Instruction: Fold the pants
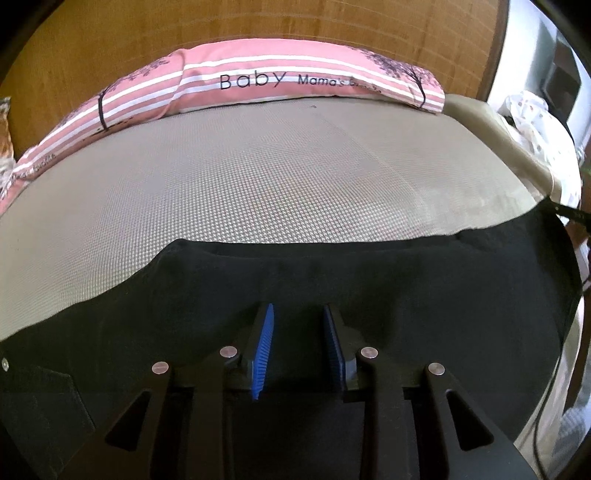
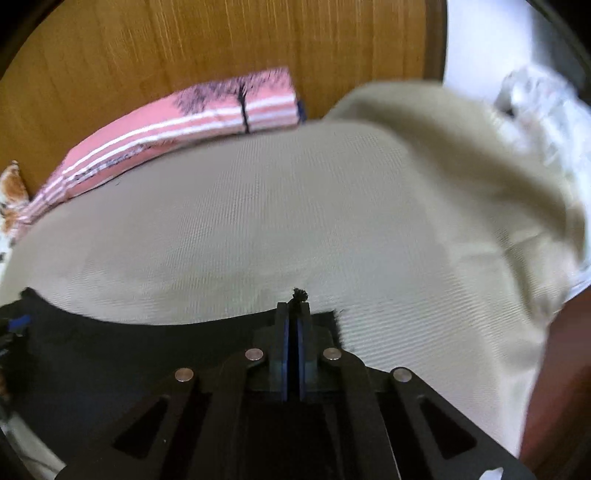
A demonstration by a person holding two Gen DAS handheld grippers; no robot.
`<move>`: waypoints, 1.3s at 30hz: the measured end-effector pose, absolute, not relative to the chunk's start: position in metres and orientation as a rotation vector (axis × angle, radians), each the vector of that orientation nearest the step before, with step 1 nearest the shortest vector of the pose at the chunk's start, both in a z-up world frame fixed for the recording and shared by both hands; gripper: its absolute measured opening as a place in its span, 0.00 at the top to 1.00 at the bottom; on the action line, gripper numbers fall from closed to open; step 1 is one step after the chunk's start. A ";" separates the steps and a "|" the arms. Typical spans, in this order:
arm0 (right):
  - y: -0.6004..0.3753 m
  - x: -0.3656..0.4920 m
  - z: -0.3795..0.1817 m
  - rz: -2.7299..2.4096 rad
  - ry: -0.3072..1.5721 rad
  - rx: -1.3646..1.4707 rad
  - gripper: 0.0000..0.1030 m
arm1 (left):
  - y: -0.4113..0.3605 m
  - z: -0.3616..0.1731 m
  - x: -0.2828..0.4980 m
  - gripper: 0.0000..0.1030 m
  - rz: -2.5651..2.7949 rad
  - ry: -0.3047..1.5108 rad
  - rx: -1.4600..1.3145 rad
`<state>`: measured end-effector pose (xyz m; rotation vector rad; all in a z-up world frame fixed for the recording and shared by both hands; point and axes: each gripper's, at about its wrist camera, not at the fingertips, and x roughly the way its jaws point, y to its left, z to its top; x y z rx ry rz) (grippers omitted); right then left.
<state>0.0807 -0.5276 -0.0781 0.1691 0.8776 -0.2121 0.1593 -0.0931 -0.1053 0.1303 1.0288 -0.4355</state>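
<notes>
Black pants [image 1: 332, 273] lie spread along the near edge of a bed [image 1: 258, 177] covered in a beige woven mat, their upper hem running roughly parallel to that edge. The left gripper [image 1: 298, 314] hangs over the dark cloth, its blue-padded jaws parted with a clear gap between them; the fabric lies flat under and ahead of the fingertips, and whether the tips touch it cannot be told.

Toward the bed's right side, the right gripper [image 2: 293, 308] has its jaws pressed together on the pants [image 2: 147, 343] at their far right corner, where a small tuft of black cloth pokes out past the fingertips. The rest of the garment stretches away to the left of those jaws along the near edge. The right wrist view is smeared by motion.

At the head of the bed, a pink striped pillow [image 1: 288, 83] printed with trees and the word "Baby" rests against a wooden headboard [image 1: 258, 26]. A beige blanket [image 2: 461, 147] is bunched at the bed's far right corner, with white patterned cloth [image 1: 532, 118] beyond it.
</notes>
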 end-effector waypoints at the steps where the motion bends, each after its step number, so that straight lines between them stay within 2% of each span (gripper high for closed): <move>1: -0.526 0.080 -0.076 -0.236 0.867 0.153 0.98 | -0.093 -0.105 0.160 0.71 -0.435 1.026 0.127; 8: -0.534 0.096 -0.103 -0.307 0.931 0.202 0.98 | -0.082 -0.107 0.163 0.71 -0.382 0.983 0.105; 11: -0.531 0.102 -0.113 -0.335 0.935 0.182 0.95 | -0.086 -0.107 0.163 0.71 -0.379 0.981 0.138; 13: -0.533 0.103 -0.110 -0.357 0.950 0.196 0.85 | -0.090 -0.106 0.162 0.71 -0.370 0.974 0.167; 15: -0.532 0.098 -0.104 -0.354 0.958 0.203 0.64 | -0.091 -0.105 0.162 0.71 -0.365 0.974 0.176; 16: -0.531 0.095 -0.100 -0.356 0.952 0.201 0.62 | -0.091 -0.104 0.161 0.70 -0.362 0.981 0.176; 23: -0.489 0.049 -0.061 -0.265 0.890 0.242 0.61 | -0.091 -0.088 0.133 0.65 -0.397 0.988 0.159; 26: -0.449 0.040 -0.063 -0.135 0.920 0.263 0.62 | -0.095 -0.089 0.112 0.63 -0.423 0.994 0.187; 30: -0.413 0.031 -0.084 -0.064 0.991 0.239 0.67 | -0.094 -0.097 0.094 0.63 -0.425 1.022 0.227; 33: -0.424 0.019 -0.098 -0.112 1.019 0.271 0.68 | -0.084 -0.101 0.084 0.63 -0.408 1.021 0.226; 39: -0.480 -0.018 -0.107 -0.305 1.018 0.303 0.75 | -0.071 -0.102 0.082 0.51 -0.350 1.029 0.210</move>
